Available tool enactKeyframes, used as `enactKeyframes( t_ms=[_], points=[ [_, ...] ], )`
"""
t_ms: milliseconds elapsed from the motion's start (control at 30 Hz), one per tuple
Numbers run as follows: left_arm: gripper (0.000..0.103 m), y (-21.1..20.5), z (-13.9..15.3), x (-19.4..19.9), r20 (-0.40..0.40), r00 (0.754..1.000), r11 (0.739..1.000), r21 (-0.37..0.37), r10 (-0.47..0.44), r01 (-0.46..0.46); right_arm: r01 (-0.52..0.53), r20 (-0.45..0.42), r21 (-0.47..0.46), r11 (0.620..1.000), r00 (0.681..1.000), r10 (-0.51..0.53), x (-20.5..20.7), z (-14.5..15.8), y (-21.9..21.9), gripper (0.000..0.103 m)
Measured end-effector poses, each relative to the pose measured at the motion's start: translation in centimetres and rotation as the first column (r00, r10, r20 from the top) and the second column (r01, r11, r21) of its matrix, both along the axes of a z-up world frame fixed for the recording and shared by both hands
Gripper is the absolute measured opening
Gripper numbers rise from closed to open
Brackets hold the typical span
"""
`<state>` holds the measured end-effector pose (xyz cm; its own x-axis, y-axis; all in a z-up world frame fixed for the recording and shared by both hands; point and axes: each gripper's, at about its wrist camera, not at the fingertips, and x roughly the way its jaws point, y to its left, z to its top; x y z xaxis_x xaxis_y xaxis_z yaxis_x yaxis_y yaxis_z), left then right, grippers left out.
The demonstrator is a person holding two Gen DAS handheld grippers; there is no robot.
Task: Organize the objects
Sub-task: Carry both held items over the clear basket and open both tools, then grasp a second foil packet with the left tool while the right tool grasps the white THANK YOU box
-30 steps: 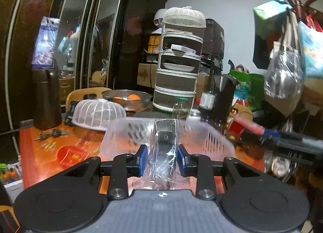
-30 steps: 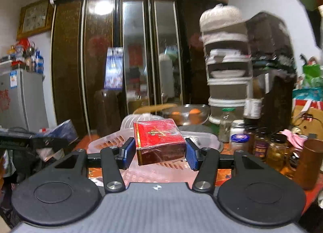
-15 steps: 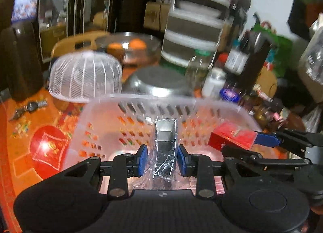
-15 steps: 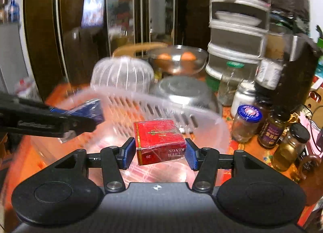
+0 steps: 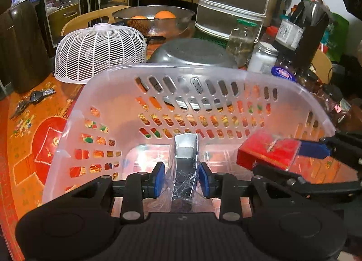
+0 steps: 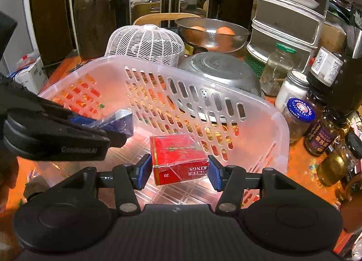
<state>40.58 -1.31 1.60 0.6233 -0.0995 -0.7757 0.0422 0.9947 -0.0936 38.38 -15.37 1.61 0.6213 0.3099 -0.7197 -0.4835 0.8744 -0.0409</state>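
A clear plastic basket (image 5: pixel 158 73) with slotted walls stands on the orange table; it also shows in the right wrist view (image 6: pixel 280 125). My left gripper (image 5: pixel 182 179) is inside the basket, its jaws slightly apart from a silver-grey pack in crinkled clear wrap (image 5: pixel 184 166). My right gripper (image 6: pixel 178 170) is also inside the basket, its jaws slightly parted around a red cigarette pack (image 6: pixel 178 159). The red pack also shows in the left wrist view (image 5: pixel 268 152), and the silver pack in the right wrist view (image 6: pixel 122 121).
Behind the basket are a white mesh food cover (image 5: pixel 99 53), an upturned metal colander (image 5: pixel 192 55) and a bowl of oranges (image 5: pixel 153 19). Jars and bottles (image 6: pixel 298 118) crowd the right side. Keys (image 5: pixel 34 99) lie on the table at left.
Both grippers have come down from above the basket into it. Their jaws, shut on the packs before, now stand a little apart from them.
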Motion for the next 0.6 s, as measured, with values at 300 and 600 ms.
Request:
enactKeyframes(
  t_ms=[300, 600],
  points=[
    [0.076, 0.5, 1.1, -2.3, 0.136, 0.990, 0.999, -0.028, 0.027, -0.023, 0.037, 0.086, 0.018, 0.999, 0.996, -0.038, -1.0, 1.3, -1.2, 0.088],
    [0.103, 1.8, 2.7, -16.9, 0.501, 0.865, 0.999, -0.037, 0.039, -0.024, -0.011, 0.405, 0.291, 0.957, 0.907, -0.113, -12.7, 3.3, -8.1, 0.103]
  ],
)
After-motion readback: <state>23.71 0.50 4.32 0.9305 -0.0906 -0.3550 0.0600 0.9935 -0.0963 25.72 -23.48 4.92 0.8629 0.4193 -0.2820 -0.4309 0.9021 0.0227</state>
